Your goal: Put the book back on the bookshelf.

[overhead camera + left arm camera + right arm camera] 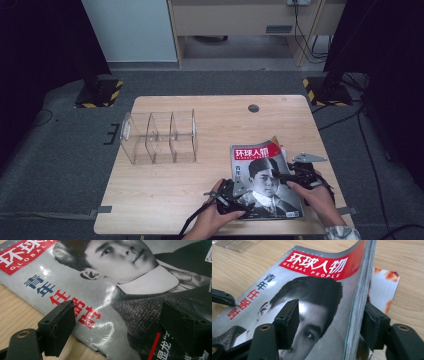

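Two grippers work a magazine (265,182): left gripper (117,325) gapes above its cover, right gripper (332,322) straddles the lifted right edge, unclamped, needing a squeeze next.

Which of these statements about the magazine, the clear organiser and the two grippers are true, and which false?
1. The glossy magazine with the red title band lies on the light wooden table. True.
2. The clear plastic divided organiser holds several books. False: its compartments are empty.
3. The right gripper has one of its fingers over the cover and the other beyond the lifted page edge. True.
4. The left gripper is clamped on the organiser. False: it stands open over the magazine's cover.
5. The magazine stands inside the organiser. False: it lies apart from it, nearer the person.
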Demonstrator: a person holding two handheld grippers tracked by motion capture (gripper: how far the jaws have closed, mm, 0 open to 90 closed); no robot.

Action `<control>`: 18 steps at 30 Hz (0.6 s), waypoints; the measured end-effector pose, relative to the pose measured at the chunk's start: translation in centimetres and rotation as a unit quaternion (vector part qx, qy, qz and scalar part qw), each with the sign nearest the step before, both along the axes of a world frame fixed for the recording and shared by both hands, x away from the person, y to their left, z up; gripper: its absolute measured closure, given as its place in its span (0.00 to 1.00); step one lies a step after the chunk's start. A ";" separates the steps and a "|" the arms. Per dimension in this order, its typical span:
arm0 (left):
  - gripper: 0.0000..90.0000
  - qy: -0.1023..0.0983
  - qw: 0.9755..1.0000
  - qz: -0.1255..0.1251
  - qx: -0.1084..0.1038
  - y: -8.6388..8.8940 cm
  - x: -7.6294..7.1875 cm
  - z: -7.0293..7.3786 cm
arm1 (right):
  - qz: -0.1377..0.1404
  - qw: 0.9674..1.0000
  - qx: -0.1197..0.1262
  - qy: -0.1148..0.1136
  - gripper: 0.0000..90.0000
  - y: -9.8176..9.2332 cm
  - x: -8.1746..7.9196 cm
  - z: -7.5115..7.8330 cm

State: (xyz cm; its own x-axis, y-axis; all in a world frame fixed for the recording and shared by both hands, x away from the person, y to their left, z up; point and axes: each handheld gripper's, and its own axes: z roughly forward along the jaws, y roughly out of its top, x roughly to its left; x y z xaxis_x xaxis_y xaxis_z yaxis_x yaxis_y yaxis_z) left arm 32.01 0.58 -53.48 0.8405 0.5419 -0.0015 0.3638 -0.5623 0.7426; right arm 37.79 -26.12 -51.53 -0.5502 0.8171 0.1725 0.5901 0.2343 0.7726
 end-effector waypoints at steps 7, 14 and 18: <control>0.14 0.000 1.000 0.000 0.000 0.0 0.0 0.0 | 0.011 0.999 0.038 0.007 0.58 -0.4 -0.2 0.4; 0.14 0.000 1.000 0.000 0.000 0.0 0.0 0.0 | 0.023 1.000 0.008 0.019 0.50 0.4 -0.3 -0.2; 0.14 0.000 1.000 0.000 0.000 0.0 0.0 0.0 | 0.038 0.998 -0.030 0.043 0.38 1.1 -0.1 -0.9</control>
